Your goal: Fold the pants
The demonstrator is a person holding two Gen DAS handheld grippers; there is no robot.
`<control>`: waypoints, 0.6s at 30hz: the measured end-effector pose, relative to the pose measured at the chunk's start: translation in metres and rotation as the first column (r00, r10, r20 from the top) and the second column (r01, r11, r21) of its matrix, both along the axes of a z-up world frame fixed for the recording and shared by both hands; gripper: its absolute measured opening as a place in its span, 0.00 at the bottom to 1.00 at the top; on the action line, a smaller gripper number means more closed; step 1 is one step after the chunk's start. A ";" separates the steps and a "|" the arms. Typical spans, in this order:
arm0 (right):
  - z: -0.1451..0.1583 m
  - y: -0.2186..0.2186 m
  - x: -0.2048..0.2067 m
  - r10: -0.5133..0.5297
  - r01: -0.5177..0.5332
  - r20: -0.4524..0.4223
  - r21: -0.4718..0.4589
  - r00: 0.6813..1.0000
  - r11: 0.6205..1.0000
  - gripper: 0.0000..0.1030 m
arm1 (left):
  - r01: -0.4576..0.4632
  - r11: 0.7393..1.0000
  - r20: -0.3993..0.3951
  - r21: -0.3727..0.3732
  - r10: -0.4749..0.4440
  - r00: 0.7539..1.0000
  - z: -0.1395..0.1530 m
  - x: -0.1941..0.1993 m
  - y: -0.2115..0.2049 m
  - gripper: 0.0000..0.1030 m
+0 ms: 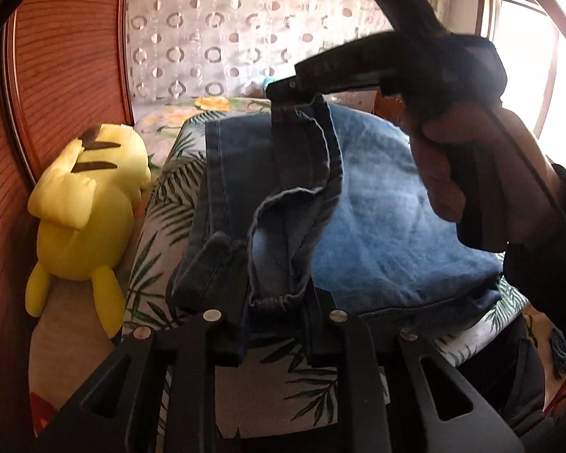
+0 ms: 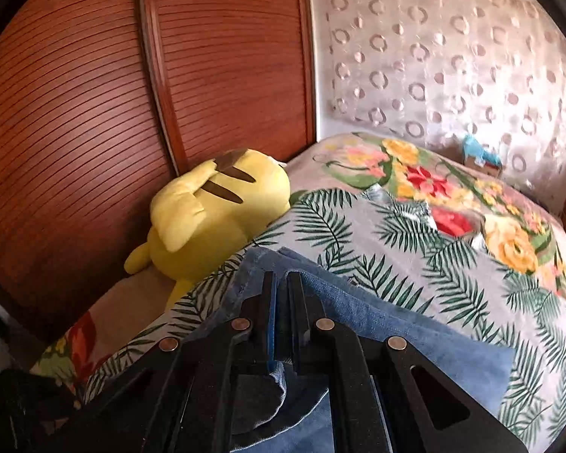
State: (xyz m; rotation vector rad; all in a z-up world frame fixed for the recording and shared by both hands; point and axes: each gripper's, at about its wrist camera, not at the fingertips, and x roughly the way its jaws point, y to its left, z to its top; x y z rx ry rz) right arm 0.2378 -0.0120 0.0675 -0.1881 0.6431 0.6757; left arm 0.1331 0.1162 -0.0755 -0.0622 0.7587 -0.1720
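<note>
Jeans [image 1: 377,204] lie on the leaf-print cover [image 2: 415,264] ahead of your jaws. Your left gripper [image 1: 275,324] pinches a bunched hem; your right gripper [image 2: 281,283] is clamped tight on denim. No label or writing is legible.

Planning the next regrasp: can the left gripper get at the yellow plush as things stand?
Probably not yet. The left gripper is shut on a bunched fold of the jeans, so it must let go first. Otherwise, the yellow plush lies uncovered beside the bedspread.
</note>
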 end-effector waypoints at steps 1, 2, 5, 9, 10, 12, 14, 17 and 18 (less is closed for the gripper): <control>0.000 -0.001 0.004 -0.016 0.016 -0.012 0.007 1.000 1.000 0.05 | -0.001 1.000 -0.006 -0.006 0.001 1.000 -0.001 0.000 0.001 0.21; -0.002 0.003 0.012 -0.023 0.023 -0.026 0.023 0.999 0.999 0.05 | -0.002 1.000 -0.013 -0.015 0.002 1.000 -0.002 0.000 0.002 0.21; -0.003 -0.002 0.018 -0.028 0.035 -0.071 0.101 0.997 0.994 0.06 | 0.002 1.000 -0.014 -0.029 -0.002 1.000 -0.002 -0.003 0.003 0.22; 0.007 -0.018 0.017 -0.058 0.064 -0.043 0.152 0.997 0.986 0.24 | -0.011 1.000 -0.022 -0.011 0.011 1.000 -0.004 -0.003 0.003 0.25; 0.010 -0.022 0.017 -0.059 0.064 -0.036 0.155 0.998 0.986 0.25 | -0.017 1.000 -0.029 -0.006 0.017 0.999 -0.005 -0.002 0.003 0.25; 0.012 -0.031 0.012 -0.071 0.073 -0.022 0.161 0.997 0.984 0.26 | -0.021 1.000 -0.029 -0.013 0.020 0.999 -0.005 -0.003 0.004 0.27; 0.013 -0.043 0.007 -0.067 0.068 -0.010 0.162 0.998 0.984 0.27 | -0.033 0.999 -0.025 -0.025 0.033 0.999 -0.003 -0.005 0.007 0.28; 0.009 -0.060 -0.001 -0.059 0.058 0.004 0.131 0.998 0.990 0.29 | -0.054 0.997 -0.016 -0.051 0.053 0.998 0.001 -0.010 0.015 0.30; 0.005 -0.064 -0.004 -0.055 0.054 0.011 0.111 0.998 0.992 0.29 | -0.057 0.997 -0.012 -0.060 0.057 0.998 0.002 -0.012 0.017 0.30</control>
